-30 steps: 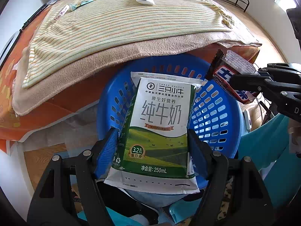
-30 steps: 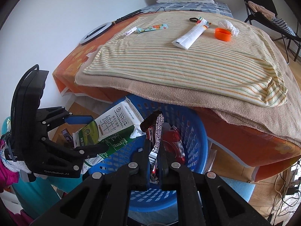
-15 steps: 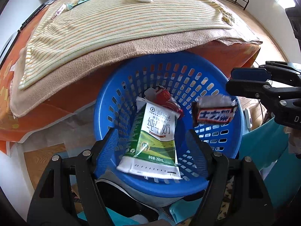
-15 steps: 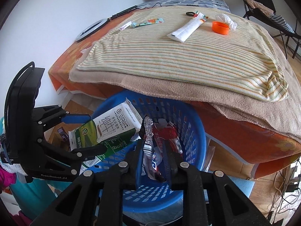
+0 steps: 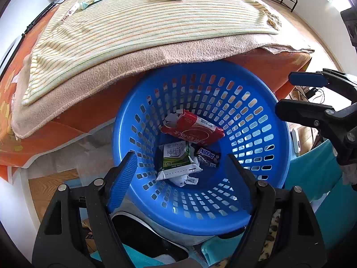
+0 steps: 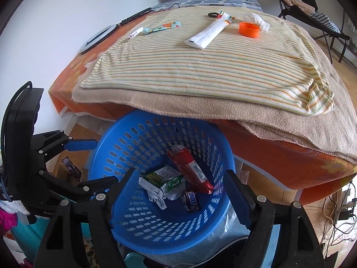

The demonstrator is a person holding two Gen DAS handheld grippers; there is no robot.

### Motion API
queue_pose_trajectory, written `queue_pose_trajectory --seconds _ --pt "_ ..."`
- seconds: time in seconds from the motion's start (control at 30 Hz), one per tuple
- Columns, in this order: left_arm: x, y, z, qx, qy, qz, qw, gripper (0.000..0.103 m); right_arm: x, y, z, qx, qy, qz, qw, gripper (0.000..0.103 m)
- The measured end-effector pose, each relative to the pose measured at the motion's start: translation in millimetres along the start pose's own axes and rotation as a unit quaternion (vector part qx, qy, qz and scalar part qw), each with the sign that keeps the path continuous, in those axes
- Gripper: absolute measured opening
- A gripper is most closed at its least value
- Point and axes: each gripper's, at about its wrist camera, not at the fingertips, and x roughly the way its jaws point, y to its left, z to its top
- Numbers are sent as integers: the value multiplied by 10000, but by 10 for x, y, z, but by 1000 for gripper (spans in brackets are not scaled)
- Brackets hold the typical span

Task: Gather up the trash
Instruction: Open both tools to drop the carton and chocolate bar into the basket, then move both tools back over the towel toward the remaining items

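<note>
**Clearing trash: part binned, more left on the counter**

Hovering over the blue basket [image 5: 279, 134] with both tools empty. Left tool [image 5: 180, 174] sits spread wide at the lower centre of the left wrist view, nothing between its pads. Right tool [image 6: 180, 189] has its jaws opening, also with nothing between them.

Done: milk carton [image 5: 176, 158], Snickers wrapper [image 5: 207, 156] and red packet [image 5: 191, 131] all lie in the basket bottom, mid-frame. There's some crumpled white paper under the carton, though that's partly hidden.

Left, all in the upper part of the right wrist view on the striped cloth covering the counter [image 6: 290, 172]:
- white tube-like packet [image 6: 207, 34]
- orange cap [image 6: 249, 29]
- crumpled white wad [image 6: 256, 21] just beside the cap
- green-orange sachet [image 6: 161, 28] and a small white stick [image 6: 135, 34], upper left

Judging by count, we're somewhere around halfway. Next is a reach up to the counter.
</note>
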Motion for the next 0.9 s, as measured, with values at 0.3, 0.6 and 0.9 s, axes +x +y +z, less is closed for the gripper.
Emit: queue_pose_trajectory --seconds 0.3,0.6,0.9 --pt "-1 -2 0 -6 3 -2 10000 82 12 -58 39 222 34 -153 9996 92" --pt "-10 21 34 -41 -5 -30 10000 82 -1 -80 74 252 35 -459 9986 94" --pt "-226 134 230 -226 -146 -222 9994 82 -137 -175 196 412 -182 -659 9968 94"
